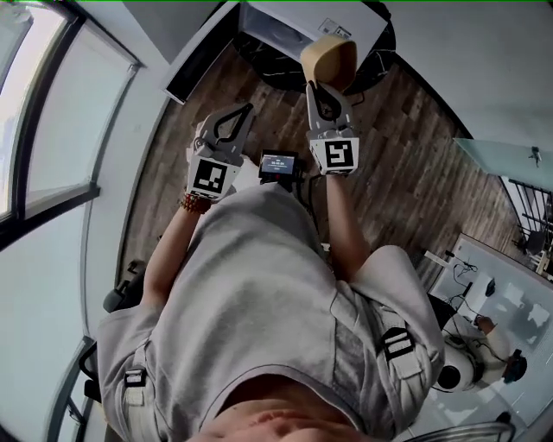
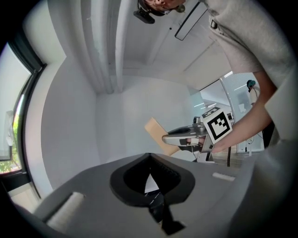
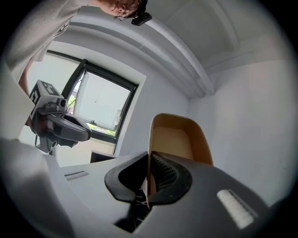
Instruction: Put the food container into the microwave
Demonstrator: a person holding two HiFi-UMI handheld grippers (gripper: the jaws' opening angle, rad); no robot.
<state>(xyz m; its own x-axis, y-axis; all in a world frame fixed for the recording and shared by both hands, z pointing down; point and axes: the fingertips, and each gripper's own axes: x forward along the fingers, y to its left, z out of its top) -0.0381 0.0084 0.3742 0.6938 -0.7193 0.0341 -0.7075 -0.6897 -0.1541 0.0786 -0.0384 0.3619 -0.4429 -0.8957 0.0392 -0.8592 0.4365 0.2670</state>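
The left hand-held gripper point(image 1: 242, 112) is raised, its jaws together with nothing between them. Beside it, the right hand-held gripper point(image 1: 323, 93) pinches one wall of the tan food container point(image 1: 330, 59), held in the air before a white box point(image 1: 302, 22).

A bright indoor room, and it reads more like an office or studio than a home kitchen. Dark wood-plank floor point(image 1: 415, 164) runs underfoot, with plain white walls point(image 1: 492, 60) around it and a tall dark-framed window point(image 1: 34, 129) on the left. A white microwave point(image 1: 302, 22) sits on a round dark table point(image 1: 384, 43). At lower right, a white desk point(image 1: 510, 285) is strewn with cables and gear.
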